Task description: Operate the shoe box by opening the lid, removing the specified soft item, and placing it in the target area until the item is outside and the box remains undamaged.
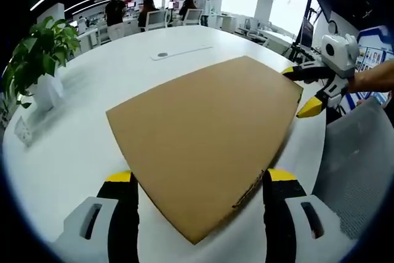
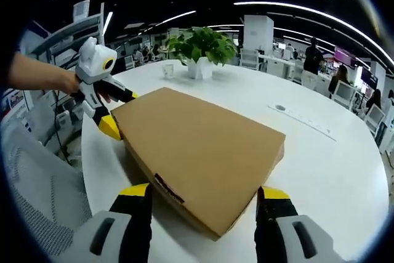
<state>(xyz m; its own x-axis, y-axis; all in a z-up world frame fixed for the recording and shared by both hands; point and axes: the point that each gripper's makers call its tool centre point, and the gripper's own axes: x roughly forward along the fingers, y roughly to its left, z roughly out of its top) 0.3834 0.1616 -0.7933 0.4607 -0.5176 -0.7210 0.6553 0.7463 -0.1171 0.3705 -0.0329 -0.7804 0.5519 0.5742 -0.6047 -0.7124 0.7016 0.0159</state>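
Left gripper (image 1: 202, 192) jaws spread wide, one on each side of the near corner of the shoe box (image 1: 206, 143), not pinching it; contact with the cardboard can't be told. Right gripper (image 2: 203, 204) same story in its own view: jaws wide apart, straddling the near corner of the box, no grip visible. Box is closed, lid still on, plain brown cardboard, lying flat on the white table (image 1: 80, 146). Left gripper view shows the box top as one broad flat face with dark print along the near right edge; right gripper view shows a side wall too, with a small dark label (image 2: 168, 189) near the near corner. From the left gripper view the right gripper sits at the box's far right corner, yellow tips open around that corner, a hand (image 1: 369, 78) behind it. From the right gripper view the left gripper sits at the box's far left corner, held by a hand (image 2: 68, 81), lower yellow tip just beside the box edge. Potted plant (image 1: 40, 60) beyond the box, well apart from it, with a small white cup (image 2: 168, 71) beside the pot. Grey mesh chair back (image 1: 360, 164) off the table edge near the box. People seated at desks far behind the box.
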